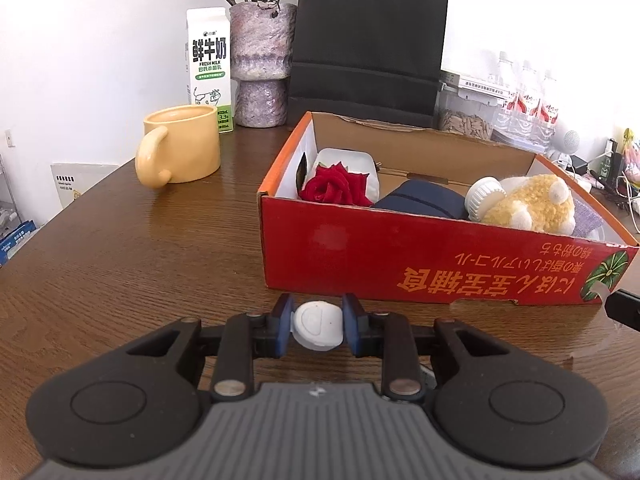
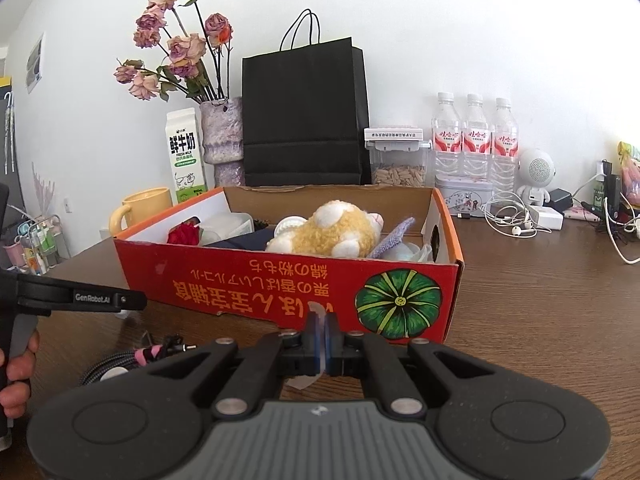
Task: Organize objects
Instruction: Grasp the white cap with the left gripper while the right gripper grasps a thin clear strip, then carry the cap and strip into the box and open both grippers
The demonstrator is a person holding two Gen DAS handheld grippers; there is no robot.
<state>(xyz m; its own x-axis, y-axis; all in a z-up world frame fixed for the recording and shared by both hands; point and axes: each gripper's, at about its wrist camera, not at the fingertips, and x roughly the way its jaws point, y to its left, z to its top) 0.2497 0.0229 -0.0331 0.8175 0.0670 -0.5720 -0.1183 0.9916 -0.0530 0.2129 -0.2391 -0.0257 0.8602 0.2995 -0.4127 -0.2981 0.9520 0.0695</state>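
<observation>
A red cardboard box (image 1: pixel 400 256) stands on the wooden table and holds a red rose (image 1: pixel 336 188), a white container (image 1: pixel 360 160), a dark pouch (image 1: pixel 424 200) and a yellow plush toy (image 1: pixel 532 200). My left gripper (image 1: pixel 318 326) is shut on a small white plug-like object (image 1: pixel 318 328), low over the table just in front of the box. In the right wrist view the box (image 2: pixel 280 280) is straight ahead. My right gripper (image 2: pixel 320 340) is shut on a thin clear plastic piece (image 2: pixel 319 312) close to the box's front wall.
A yellow mug (image 1: pixel 180 148), a milk carton (image 1: pixel 209 68), a flower vase (image 1: pixel 262 64) and a black paper bag (image 1: pixel 368 44) stand behind the box. A braided cable (image 2: pixel 132 360) lies at left. Water bottles (image 2: pixel 474 136), earphones (image 2: pixel 516 220) and chargers sit at right.
</observation>
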